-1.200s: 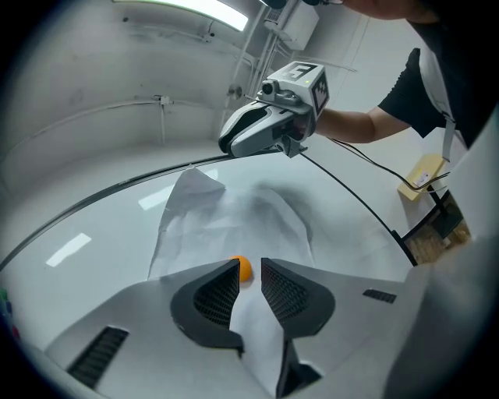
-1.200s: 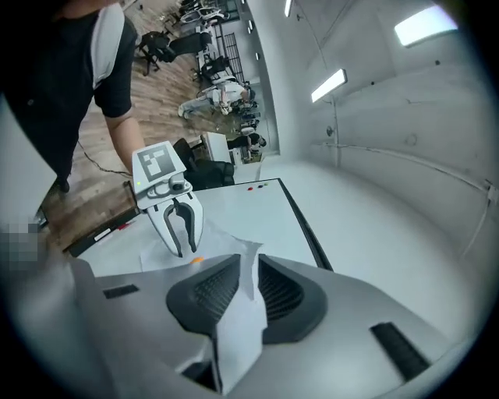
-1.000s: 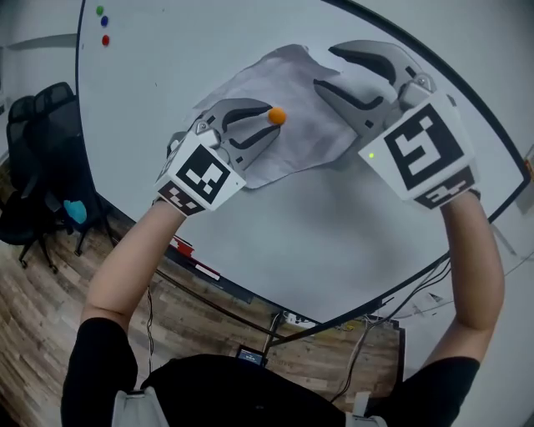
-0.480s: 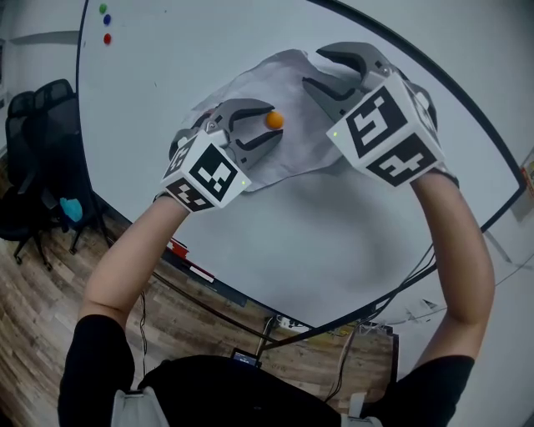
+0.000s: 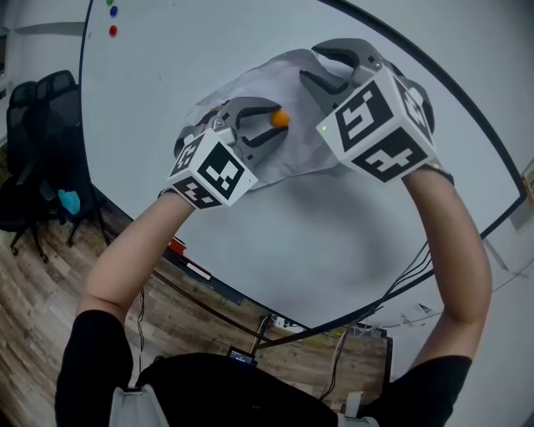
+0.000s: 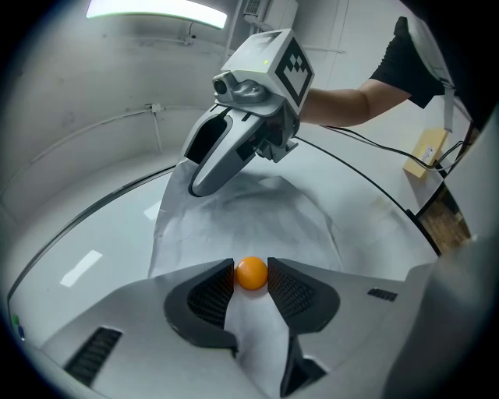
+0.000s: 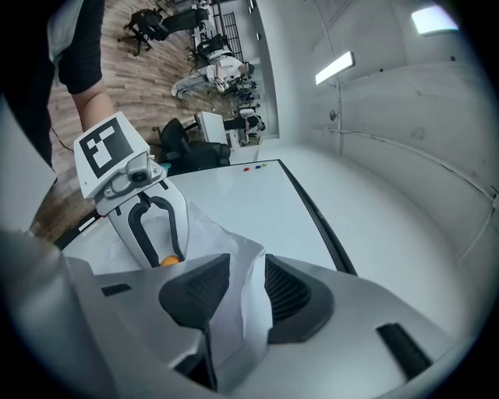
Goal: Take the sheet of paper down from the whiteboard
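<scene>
A crumpled white sheet of paper [image 5: 292,142] lies against the whiteboard [image 5: 317,242], pinned by a small orange magnet [image 5: 279,119]. My left gripper [image 5: 271,117] is at the sheet's lower part. Its jaws are closing on the magnet [image 6: 251,273], and both pads touch its sides. My right gripper [image 5: 315,67] is at the sheet's upper right edge. Its jaws are closing with a raised fold of the paper [image 7: 248,234] between them, and a gap still shows beside each pad. In the left gripper view the right gripper [image 6: 199,183] rests over the far end of the sheet [image 6: 257,210].
Small coloured magnets [image 5: 112,21] sit at the board's top left corner. The board's black frame [image 5: 467,117] runs past the right gripper. A marker ledge [image 5: 188,263] and cables [image 5: 400,283] hang below the board. Office chairs [image 5: 33,150] stand on the wooden floor at the left.
My right gripper has moved left along the board and now sits over the sheet's upper edge. The left gripper has stayed at the orange magnet.
</scene>
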